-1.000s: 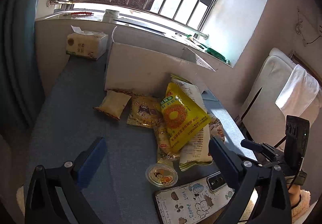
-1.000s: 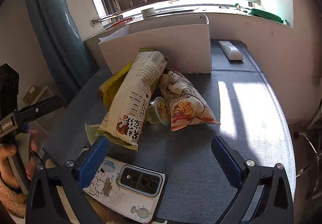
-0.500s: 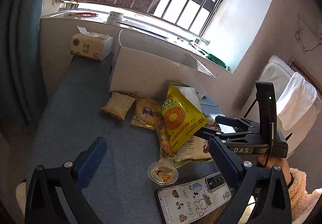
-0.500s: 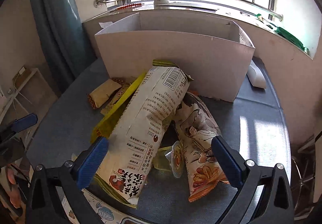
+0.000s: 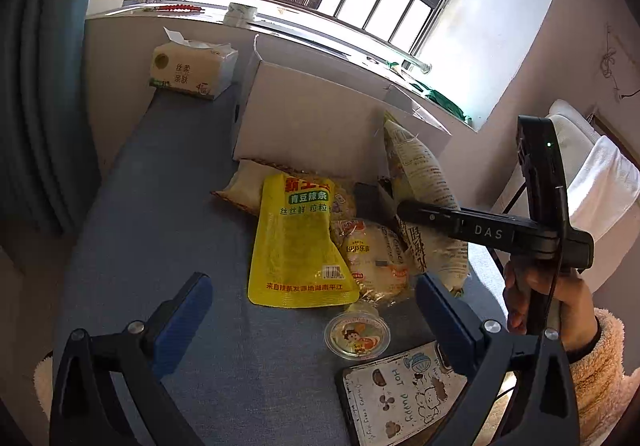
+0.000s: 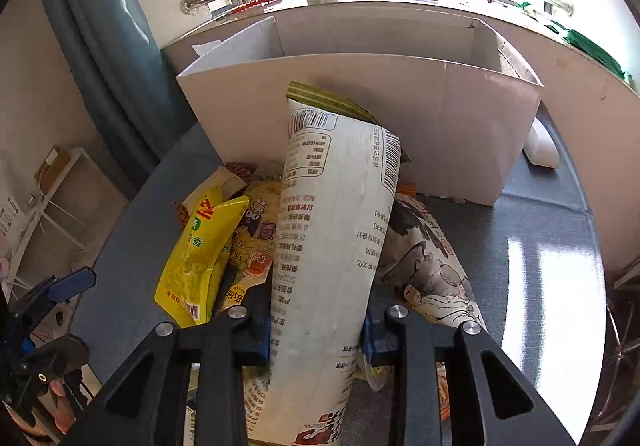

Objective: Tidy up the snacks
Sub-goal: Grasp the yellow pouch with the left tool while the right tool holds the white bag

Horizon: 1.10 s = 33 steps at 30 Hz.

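My right gripper [image 6: 316,330] is shut on a long white snack bag [image 6: 332,246], tilted up toward the open white cardboard box [image 6: 460,117]. The bag [image 5: 424,181] and right gripper [image 5: 380,201] also show in the left wrist view. A yellow pouch [image 5: 296,242], a pale orange-labelled bag [image 5: 372,258], a small tan packet [image 5: 248,185] and a jelly cup [image 5: 357,334] lie on the blue-grey table [image 5: 168,205]. An illustrated bag [image 6: 428,270] lies to the right of the white one. My left gripper [image 5: 312,310] is open, above the table before the pile.
A tissue pack [image 5: 192,69] stands at the back left by the box [image 5: 320,117]. A phone in a cartoon case [image 5: 404,394] lies at the table's front edge. A white remote [image 6: 540,145] lies right of the box. A white chair [image 5: 592,173] stands at the right.
My right gripper moved in over the pile and closed on the long white bag, lifting its end. The yellow pouch slid off it and now lies flat. My left gripper came slightly closer.
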Motion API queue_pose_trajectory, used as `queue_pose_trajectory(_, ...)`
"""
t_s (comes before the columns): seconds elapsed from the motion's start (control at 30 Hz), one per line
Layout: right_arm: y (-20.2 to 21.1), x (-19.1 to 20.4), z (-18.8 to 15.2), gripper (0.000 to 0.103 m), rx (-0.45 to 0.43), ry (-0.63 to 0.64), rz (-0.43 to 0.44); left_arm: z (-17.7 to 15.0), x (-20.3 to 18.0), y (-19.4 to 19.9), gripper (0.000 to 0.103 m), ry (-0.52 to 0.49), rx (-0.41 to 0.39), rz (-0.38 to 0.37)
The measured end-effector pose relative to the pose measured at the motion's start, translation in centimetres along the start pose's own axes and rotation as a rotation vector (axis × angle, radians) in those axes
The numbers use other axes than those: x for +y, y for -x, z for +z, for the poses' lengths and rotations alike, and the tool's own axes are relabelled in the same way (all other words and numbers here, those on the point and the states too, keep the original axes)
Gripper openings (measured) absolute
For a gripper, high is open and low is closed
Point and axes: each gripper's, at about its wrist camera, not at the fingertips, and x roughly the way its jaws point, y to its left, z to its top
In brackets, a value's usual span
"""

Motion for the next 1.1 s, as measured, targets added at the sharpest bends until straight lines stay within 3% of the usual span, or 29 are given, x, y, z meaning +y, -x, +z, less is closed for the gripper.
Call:
queue_pose_trajectory(0.07,2.0,-0.9,0.2,0.034,-0.048,-0.038,0.053,0.4,0.2,-1.0,0.103,0.007,0.03,-0.005)
queue_pose_trajectory(0.23,6.7,-1.7,-1.2,0.034,-0.132,-0.065,0.089,1.8,-0.1,-4.4,0.103,-0.017,0.104,0.046)
queue_pose_trajectory(0.4,9.4,-1.6,-3.6,0.034,-0.179,-0.081,0.095,3.4,-0.2,-9.1,0.103,-0.042,0.214,0.156)
queue_pose_trajectory(0.47,10.2,-1.8,-4.8,0.034,-0.182,-0.094,0.105,3.7,0.4,-10.4,0.103,-0.001,0.247,0.193)
queue_pose_trajectory(0.53,10.6,-2.0,-5.9,0.034,-0.184,-0.109,0.112,4.0,0.1,-10.5,0.102,-0.028,0.226,0.176)
queue_pose_trajectory(0.57,10.5,-2.3,-6.2,0.034,-0.179,-0.117,0.111,4.0,-0.1,-10.5,0.097,-0.049,0.221,0.162)
queue_pose_trajectory(0.6,10.4,-2.7,-6.4,0.034,-0.174,-0.121,0.114,4.0,-0.2,-10.6,0.088,-0.055,0.217,0.143)
queue_pose_trajectory(0.67,10.2,-3.0,-6.8,0.034,-0.168,-0.131,0.124,3.8,-0.3,-10.3,0.051,-0.085,0.21,0.147)
queue_pose_trajectory(0.73,10.0,-3.3,-6.9,0.034,-0.163,-0.138,0.128,3.7,-0.3,-9.3,0.043,-0.085,0.193,0.115)
queue_pose_trajectory(0.83,9.5,-3.5,-6.6,0.034,-0.167,-0.143,0.139,3.7,-0.1,-7.3,0.04,-0.116,0.131,0.133)
queue_pose_trajectory(0.93,8.9,-3.5,-5.1,0.034,-0.172,-0.132,0.143,4.8,-0.1,-4.7,0.038,-0.103,0.054,0.092)
queue_pose_trajectory(1.1,7.8,-2.6,0.7,0.034,-0.202,-0.061,0.134,10.4,-1.3,-1.6,0.038,-0.113,-0.072,-0.005)
